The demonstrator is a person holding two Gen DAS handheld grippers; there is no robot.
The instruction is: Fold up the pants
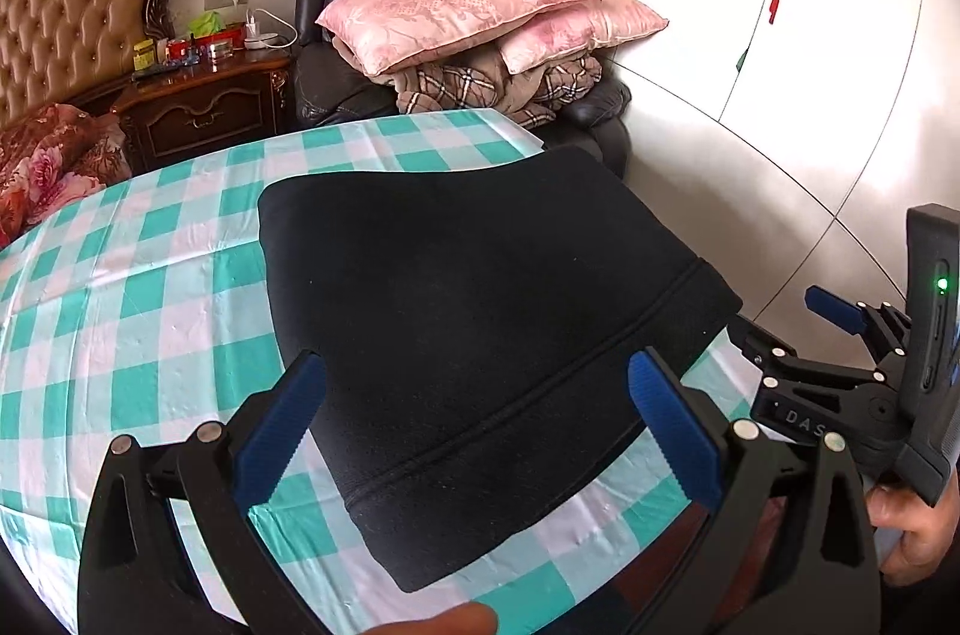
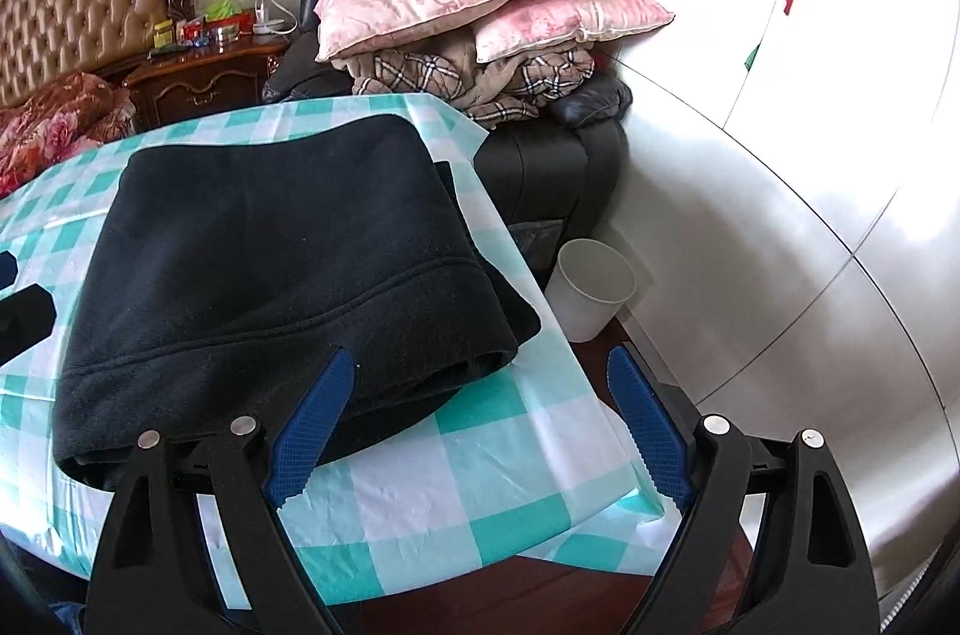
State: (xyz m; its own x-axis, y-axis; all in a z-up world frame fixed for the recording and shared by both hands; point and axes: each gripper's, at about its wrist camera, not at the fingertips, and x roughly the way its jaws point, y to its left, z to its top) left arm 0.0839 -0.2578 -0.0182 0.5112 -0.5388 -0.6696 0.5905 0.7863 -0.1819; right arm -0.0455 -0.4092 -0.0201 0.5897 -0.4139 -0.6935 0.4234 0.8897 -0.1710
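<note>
Pants (image 1: 468, 335) lie folded into a compact black stack on the checked bench (image 1: 120, 311), both grippers' jaws wide and empty, folding apparently finished.

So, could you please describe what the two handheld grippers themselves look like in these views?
Both are alike: the left gripper and the right gripper have black angular plastic linkage arms with round silver pivot pins, ending in blue ribbed finger pads. In the left wrist view, the right gripper's body shows white "DAS" lettering and an upright dark module with a green light. No cables or sleeves are visible.
</note>
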